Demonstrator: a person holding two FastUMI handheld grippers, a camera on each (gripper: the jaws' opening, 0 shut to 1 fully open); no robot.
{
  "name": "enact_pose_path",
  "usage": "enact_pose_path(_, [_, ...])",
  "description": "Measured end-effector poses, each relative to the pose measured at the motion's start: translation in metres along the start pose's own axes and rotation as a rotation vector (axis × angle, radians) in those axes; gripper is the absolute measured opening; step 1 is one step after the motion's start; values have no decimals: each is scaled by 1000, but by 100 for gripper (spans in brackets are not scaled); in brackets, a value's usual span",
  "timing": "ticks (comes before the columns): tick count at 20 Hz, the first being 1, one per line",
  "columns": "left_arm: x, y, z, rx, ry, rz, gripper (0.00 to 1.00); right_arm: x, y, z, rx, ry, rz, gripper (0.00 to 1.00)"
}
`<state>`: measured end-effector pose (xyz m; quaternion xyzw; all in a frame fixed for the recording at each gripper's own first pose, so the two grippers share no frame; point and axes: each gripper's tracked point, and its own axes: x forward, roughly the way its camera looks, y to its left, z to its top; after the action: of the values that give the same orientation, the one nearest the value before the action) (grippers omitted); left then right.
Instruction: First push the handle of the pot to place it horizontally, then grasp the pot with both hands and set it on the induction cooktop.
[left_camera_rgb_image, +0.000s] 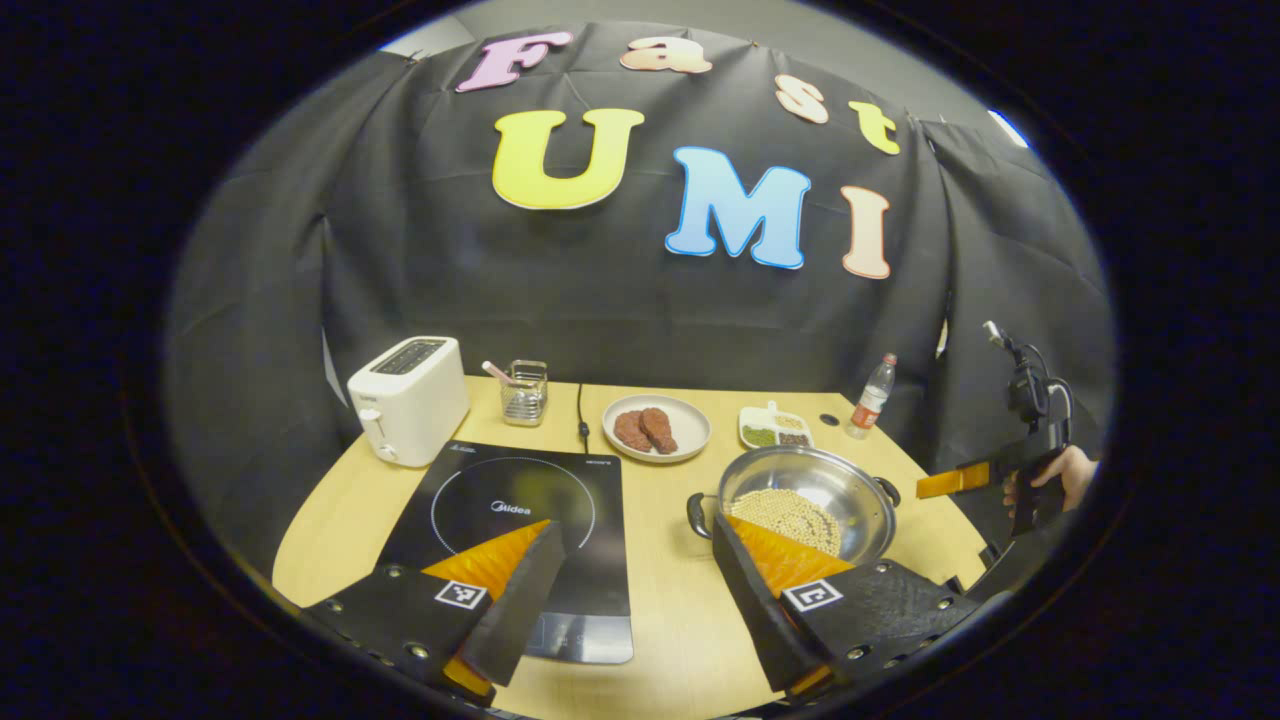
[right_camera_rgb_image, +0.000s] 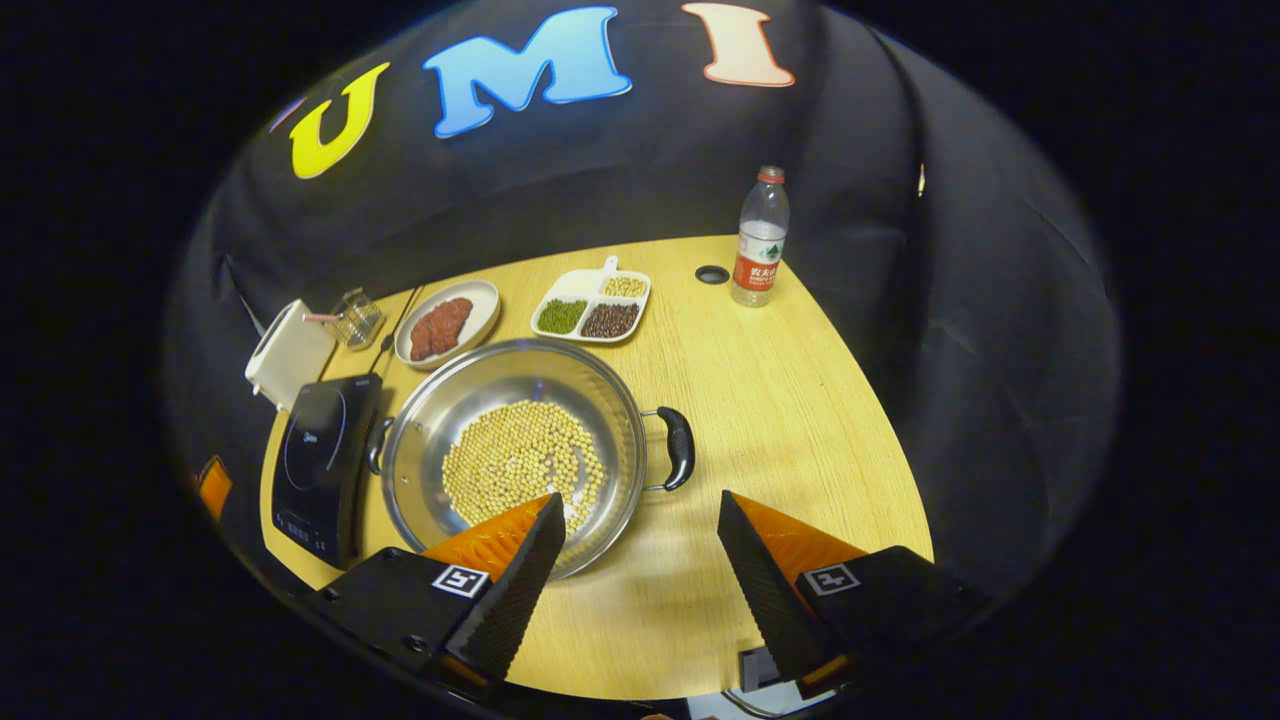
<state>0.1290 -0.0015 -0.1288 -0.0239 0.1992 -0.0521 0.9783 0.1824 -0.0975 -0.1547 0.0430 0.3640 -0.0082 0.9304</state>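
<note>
A steel pot with pale beans in it stands on the wooden table, right of the black induction cooktop. Its black side handles point left and right. My left gripper hangs open above the table, one finger over the cooktop, the other over the pot's near rim. My right gripper is open too, above the pot's near right edge, nothing between its fingers. In the left gripper view the right gripper shows at the far right, held by a hand.
A white toaster and a wire holder stand at the back left. A plate of meat, a divided dish of beans and a water bottle line the back. A cable runs from the cooktop.
</note>
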Motion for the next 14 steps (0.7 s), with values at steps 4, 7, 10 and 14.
enact_pose_path(4, [32,-8,4,-12,38,-109,89,-15,2,19,68,-86,-5,94])
enact_pose_path(7, [58,-24,3,-12,74,-158,88,-11,-2,30,79,-112,5,98])
enact_pose_path(10, [86,-42,-3,-35,118,-192,88,7,-2,38,69,-106,41,99])
enact_pose_path(14, [140,-58,-21,-67,195,-202,91,46,-8,40,-6,-89,81,99])
